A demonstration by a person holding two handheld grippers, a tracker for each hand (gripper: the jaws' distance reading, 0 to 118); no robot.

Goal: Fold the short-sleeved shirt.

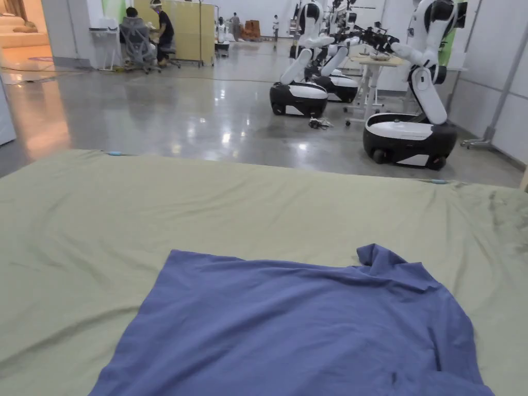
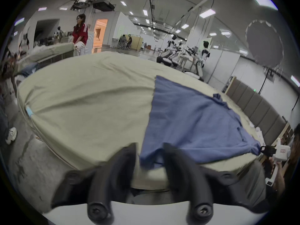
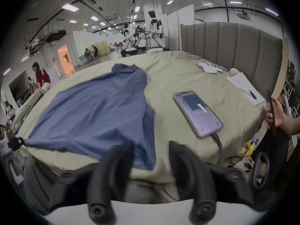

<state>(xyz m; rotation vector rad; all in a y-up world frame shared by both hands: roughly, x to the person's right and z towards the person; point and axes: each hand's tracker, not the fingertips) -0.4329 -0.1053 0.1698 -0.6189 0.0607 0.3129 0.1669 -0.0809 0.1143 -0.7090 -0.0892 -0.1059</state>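
Head view: shows the short-sleeved shirt point(image 1: 309, 319), blue, spread almost flat on the green sheet point(image 1: 232, 206) of a bed, at the near edge and a little right of centre. Long axis near to far, with a bunched piece standing up at the far right corner. Beyond the bed, well apart, wheeled robots point(image 1: 410, 136) on a polished floor, nothing there in the way. Left gripper view: puts the left gripper point(image 2: 150, 149) at the near left corner of the shirt, jaws apart, the corner drooping over the bed edge in the gap between them and, as far as the blur allows, not pressed. Finds the right gripper point(image 2: 266, 150) at the other end of that same near edge, tip at the corner where the cloth draws to a point; cannot tell from here whether clamped. Right gripper view: gives that gripper's own jaws as apart too, the near right corner hanging over the edge between them. Just right of the shirt, not touching it, a phone point(image 3: 197, 114) with its cable point(image 3: 217, 140) on the sheet. Farther right, papers point(image 3: 243, 89) by the padded headboard point(image 3: 227, 46). Each gripper equally near its own corner, so probably calls for closing on both and carrying the near edge away along the long axis, minding the phone should the cloth swing right.
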